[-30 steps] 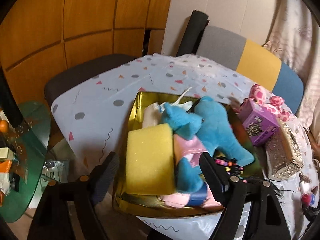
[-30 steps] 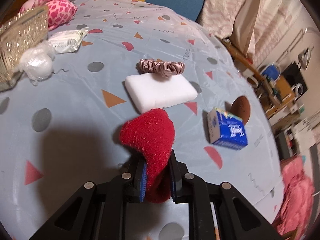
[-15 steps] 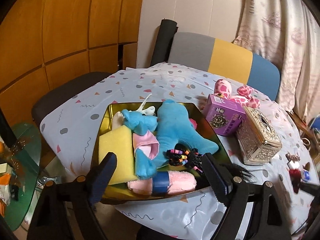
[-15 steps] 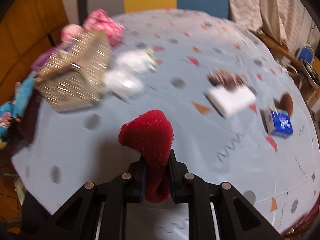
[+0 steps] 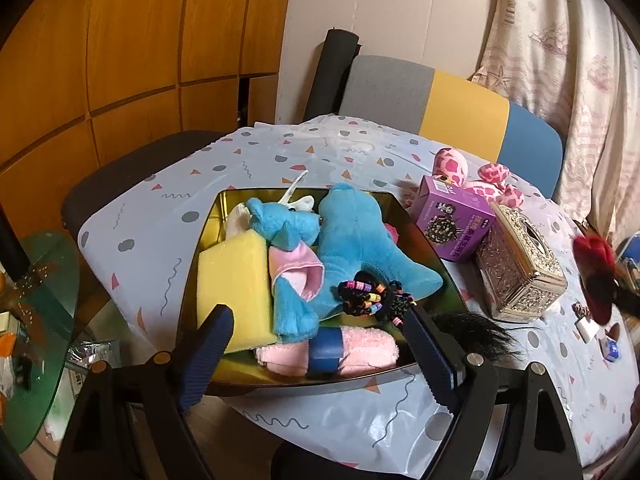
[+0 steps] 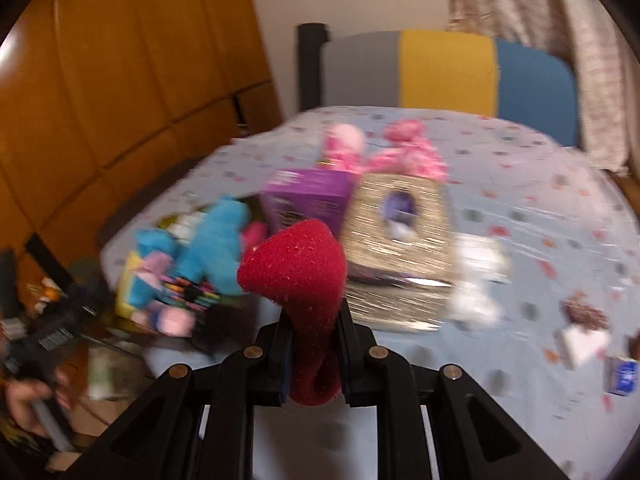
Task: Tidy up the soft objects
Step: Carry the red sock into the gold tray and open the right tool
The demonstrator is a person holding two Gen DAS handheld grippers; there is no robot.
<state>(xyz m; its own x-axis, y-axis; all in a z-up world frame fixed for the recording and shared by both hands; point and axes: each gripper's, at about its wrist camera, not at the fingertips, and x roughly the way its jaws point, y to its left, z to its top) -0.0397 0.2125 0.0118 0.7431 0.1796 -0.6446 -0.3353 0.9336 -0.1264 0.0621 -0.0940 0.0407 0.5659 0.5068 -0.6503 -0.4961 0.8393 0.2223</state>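
Note:
A gold tray (image 5: pixel 206 224) on the patterned tablecloth holds two blue plush toys (image 5: pixel 360 236), a yellow sponge (image 5: pixel 234 276), a rolled pink towel (image 5: pixel 360 350) with a blue band, and a beaded black hair tie (image 5: pixel 370 298). My left gripper (image 5: pixel 316 322) hangs open over the tray's near edge, nothing between its fingers. My right gripper (image 6: pixel 314 334) is shut on a red sock (image 6: pixel 300 264), held in the air above the table and facing the tray (image 6: pixel 168 220). In the left wrist view that red sock (image 5: pixel 596 264) shows at the far right.
A purple box (image 5: pixel 452 220), a silver ornate box (image 5: pixel 520 272) and a pink spotted plush (image 5: pixel 492 184) stand right of the tray. A white sponge (image 6: pixel 580 342), a scrunchie (image 6: pixel 584 314) and a blue packet (image 6: pixel 622 374) lie farther right. A glass side table (image 5: pixel 36 288) is left; chairs stand behind.
My left gripper has drawn back from the tray, which now shows whole. My right gripper has risen and swung left with the red sock, away from the white sponge and toward the tray.

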